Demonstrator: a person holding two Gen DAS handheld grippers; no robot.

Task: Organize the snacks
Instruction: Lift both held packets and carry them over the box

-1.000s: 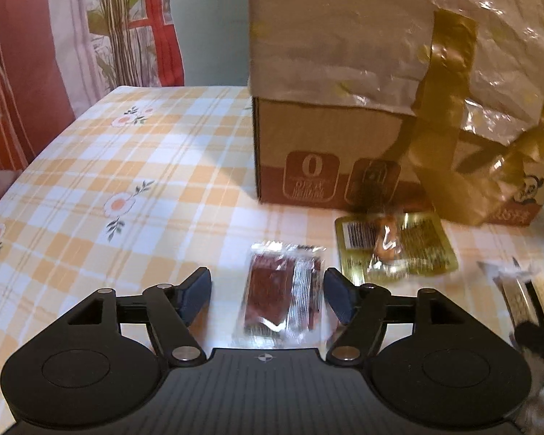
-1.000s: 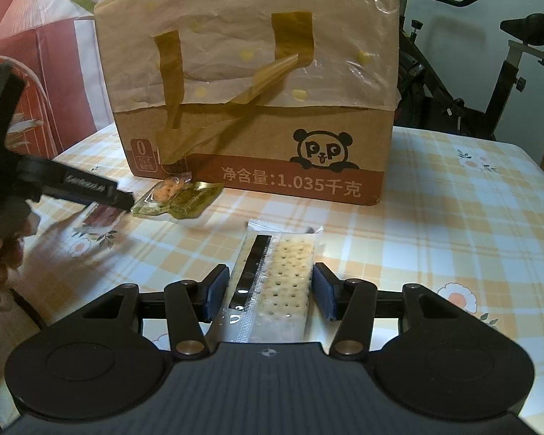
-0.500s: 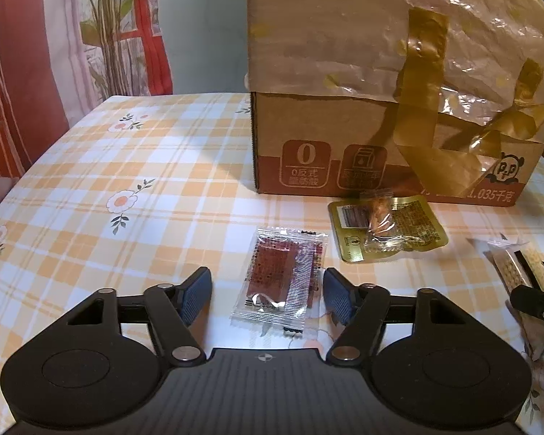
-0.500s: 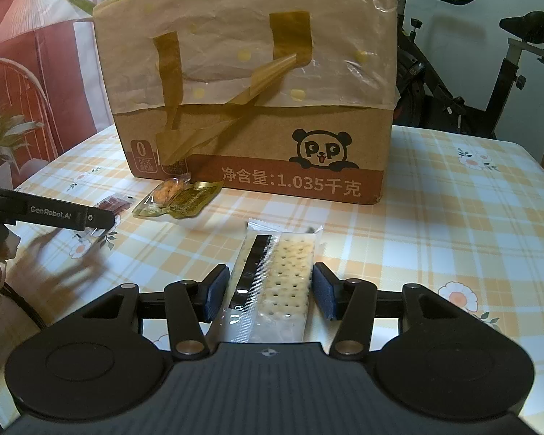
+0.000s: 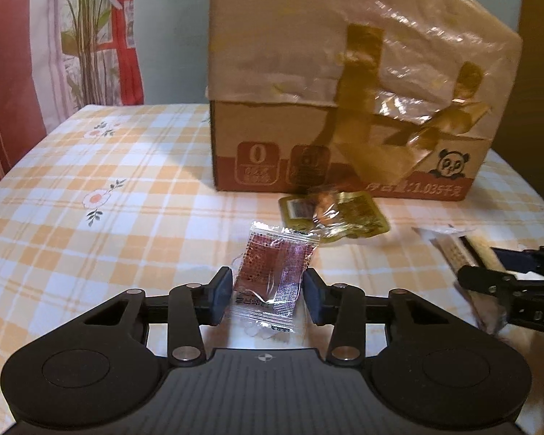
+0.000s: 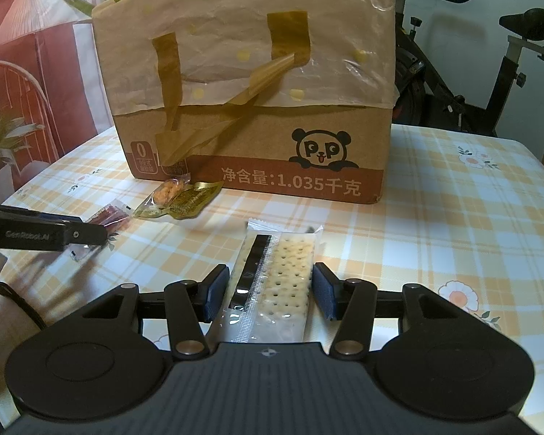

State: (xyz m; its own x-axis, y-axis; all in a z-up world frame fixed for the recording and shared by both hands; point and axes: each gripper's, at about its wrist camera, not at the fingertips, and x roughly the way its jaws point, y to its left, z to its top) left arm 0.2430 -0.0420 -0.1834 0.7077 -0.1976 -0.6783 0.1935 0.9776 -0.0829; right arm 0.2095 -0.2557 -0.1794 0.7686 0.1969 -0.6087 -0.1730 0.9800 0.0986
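Note:
A small clear packet with a red snack point(image 5: 272, 264) lies flat on the checked tablecloth point(image 5: 90, 217). My left gripper point(image 5: 267, 293) straddles it with its jaws closing; the pads stand right at its edges without visibly squeezing it. From the right wrist view the same red packet point(image 6: 110, 215) lies at the left gripper's point(image 6: 98, 233) tip. My right gripper point(image 6: 271, 293) is shut on a long cracker packet point(image 6: 275, 272), pads against both its sides. A gold packet point(image 5: 337, 214) rests in front of the big cardboard box point(image 5: 308, 83) with the panda print.
The taped box point(image 6: 272, 145), partly covered in wrinkled paper, stands at the table's far middle. An exercise bike point(image 6: 489, 72) is behind the table on the right. A red and white curtain point(image 5: 54, 54) hangs at the left. The right gripper point(image 5: 484, 266) shows at the left view's right edge.
The left gripper's jaws have narrowed around the red packet, and the gripper has shifted so the box looks farther off. The right gripper and the cracker packet have not moved.

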